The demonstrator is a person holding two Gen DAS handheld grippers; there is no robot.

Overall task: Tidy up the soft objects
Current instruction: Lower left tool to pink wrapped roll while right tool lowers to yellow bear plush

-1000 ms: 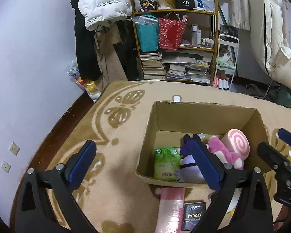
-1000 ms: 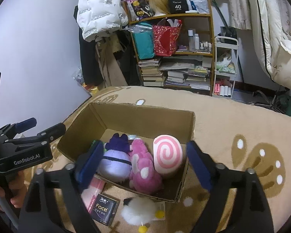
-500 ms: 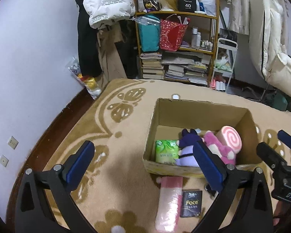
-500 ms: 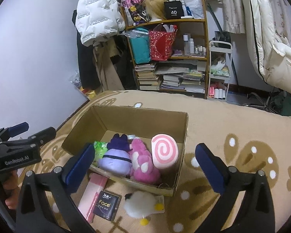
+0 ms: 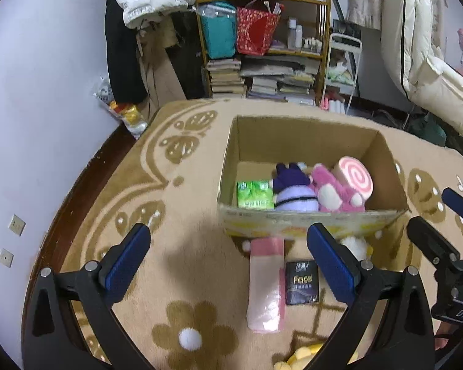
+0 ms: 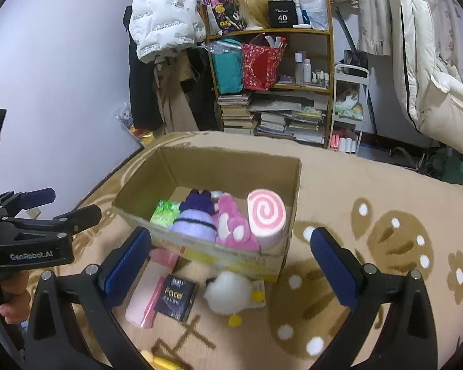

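A beige carpet with brown flower and butterfly patterns covers the floor of a cluttered room, with a wooden shelf unit full of books and bags standing against the far wall and a white puffer jacket hanging beside it. On the carpet sits an open brown cardboard box, and inside it, side by side along the near wall, lie a green packet of tissues, a purple round plush toy with dark ears, a pink plush toy with white patches and a pink-and-white swirl roll cushion. Just outside the box's near wall, on the carpet, lie a long pink soft packet, a small black packet printed "Face" beside it, and a white fluffy plush with yellow feet close against the box. A yellow plush shape shows at the bottom edge of the left view, too cropped to identify. The left gripper hangs above the carpet in front of the box with its blue-padded jaws spread wide and nothing between them. The right gripper hangs over the same spot, likewise spread wide and holding nothing.
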